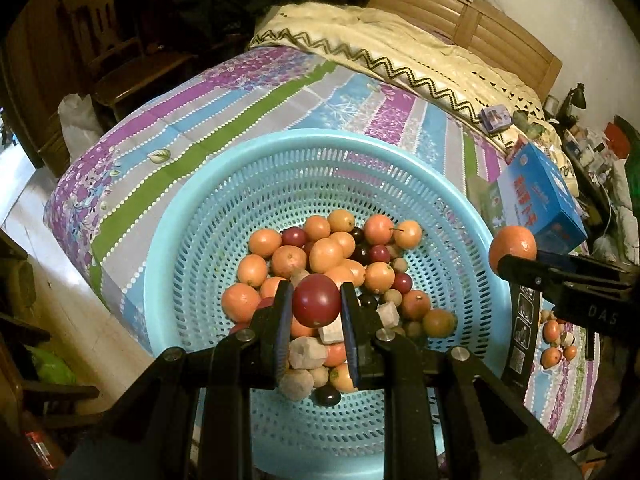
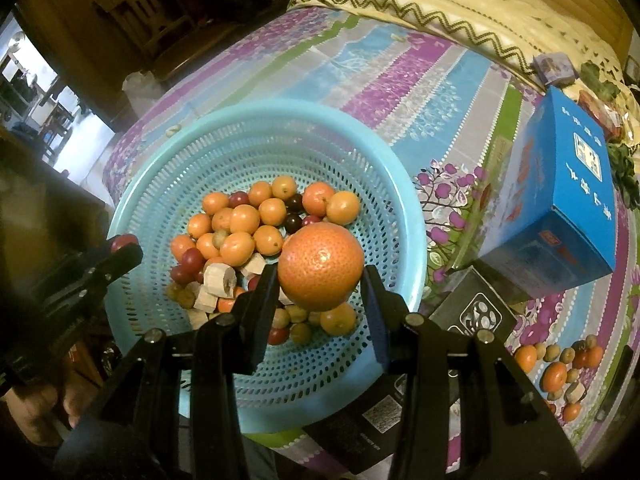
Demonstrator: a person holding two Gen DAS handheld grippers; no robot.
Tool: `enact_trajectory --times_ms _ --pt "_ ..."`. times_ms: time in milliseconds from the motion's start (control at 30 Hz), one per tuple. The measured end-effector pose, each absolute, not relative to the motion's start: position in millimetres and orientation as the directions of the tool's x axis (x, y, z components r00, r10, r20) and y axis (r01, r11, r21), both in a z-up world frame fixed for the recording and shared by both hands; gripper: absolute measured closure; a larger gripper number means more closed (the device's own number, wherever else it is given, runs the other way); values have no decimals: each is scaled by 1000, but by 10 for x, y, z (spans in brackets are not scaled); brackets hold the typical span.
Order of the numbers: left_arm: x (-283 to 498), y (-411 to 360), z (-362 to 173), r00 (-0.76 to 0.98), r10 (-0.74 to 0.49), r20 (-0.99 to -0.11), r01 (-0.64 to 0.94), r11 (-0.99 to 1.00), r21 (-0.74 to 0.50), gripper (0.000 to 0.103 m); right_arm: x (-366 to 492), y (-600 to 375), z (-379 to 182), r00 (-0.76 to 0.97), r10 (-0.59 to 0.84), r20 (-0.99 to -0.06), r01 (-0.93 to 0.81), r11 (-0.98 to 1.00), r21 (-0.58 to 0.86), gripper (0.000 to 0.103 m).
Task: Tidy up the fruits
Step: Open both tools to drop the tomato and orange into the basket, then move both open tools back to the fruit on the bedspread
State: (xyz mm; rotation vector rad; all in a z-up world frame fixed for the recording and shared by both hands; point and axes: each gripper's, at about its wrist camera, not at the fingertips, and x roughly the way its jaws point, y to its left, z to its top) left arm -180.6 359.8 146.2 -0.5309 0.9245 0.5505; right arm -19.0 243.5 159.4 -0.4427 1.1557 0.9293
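Note:
A round light-blue perforated basket sits on the striped bedsheet and holds several oranges, dark red plums and pale chunks. My left gripper hangs over the basket, shut on a dark red plum. Over the basket's right part, my right gripper is shut on a large orange. That orange also shows in the left wrist view past the basket's right rim. The plum peeks out at the left of the right wrist view.
A blue box lies to the right of the basket, with a black box by the rim. A small heap of loose fruit lies on the sheet at the right. A cream blanket covers the far bed.

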Motion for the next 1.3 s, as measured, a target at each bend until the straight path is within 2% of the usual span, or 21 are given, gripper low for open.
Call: enact_trajectory --times_ms 867,933,967,1000,1300 --pt "-1762 3621 1344 468 192 -863 -652 735 -189 80 -134 2408 1548 100 393 -914 -810 565 155 59" --pt "-1769 3645 1319 455 195 -869 -663 726 -184 65 -137 2409 1560 108 401 -910 -811 565 153 52" --pt "-1777 3655 1312 454 198 -869 -667 722 -184 51 -139 2407 1576 109 403 -908 -811 565 153 38" --pt "-1791 3662 1312 457 203 -866 -671 718 -185 47 -143 2408 1596 117 409 -905 -811 565 151 29" --pt "-1814 3691 1295 461 199 -865 -672 715 -194 47 -162 2434 1623 119 420 -900 -813 561 155 29"
